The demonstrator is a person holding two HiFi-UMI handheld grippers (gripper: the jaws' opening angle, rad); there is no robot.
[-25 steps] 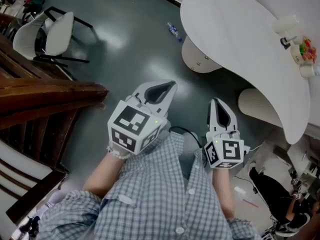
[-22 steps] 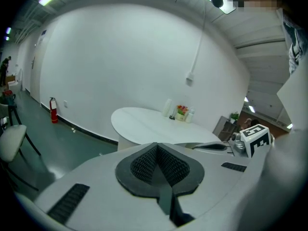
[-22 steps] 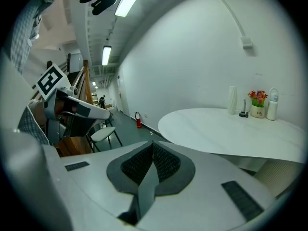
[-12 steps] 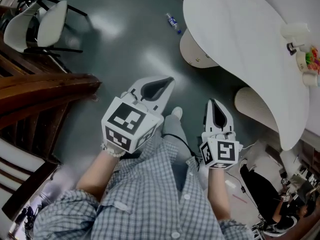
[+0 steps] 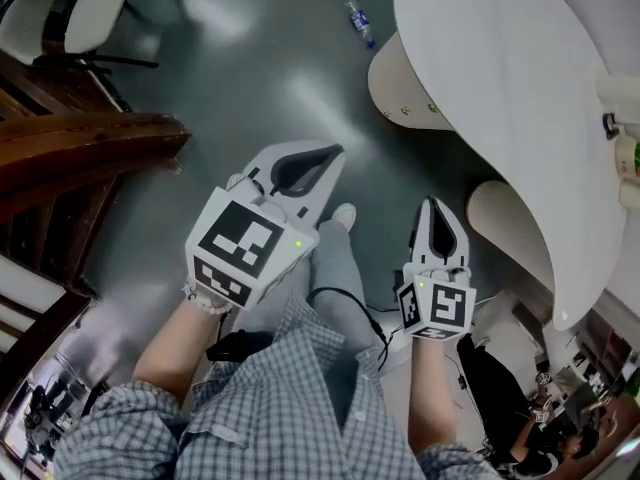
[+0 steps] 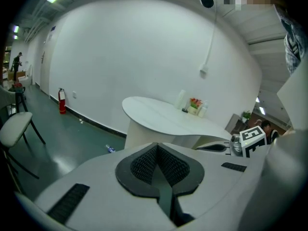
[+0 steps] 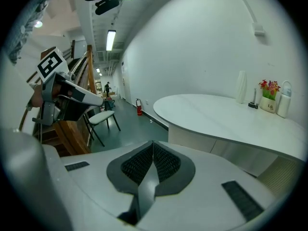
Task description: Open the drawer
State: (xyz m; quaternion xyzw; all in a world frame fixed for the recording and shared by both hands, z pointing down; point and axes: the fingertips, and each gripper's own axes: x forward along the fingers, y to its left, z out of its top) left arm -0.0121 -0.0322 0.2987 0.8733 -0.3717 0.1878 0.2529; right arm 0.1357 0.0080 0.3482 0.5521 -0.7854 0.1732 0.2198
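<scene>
Hovering beside the curved white table (image 5: 500,88), the left hand-held gripper (image 5: 325,158) and right hand-held gripper (image 5: 433,206) are both closed on nothing.

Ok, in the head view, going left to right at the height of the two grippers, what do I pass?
In order: dark wooden furniture → left gripper → right gripper → white table.

White left hand-held gripper (image 5: 330,158), white right hand-held gripper (image 5: 432,206): black-white square markers. Checked blue-white shirt (image 5: 300,408). Dark-green glossy floor (image 5: 250,58). White curved surface (image 5: 500,68).
</scene>
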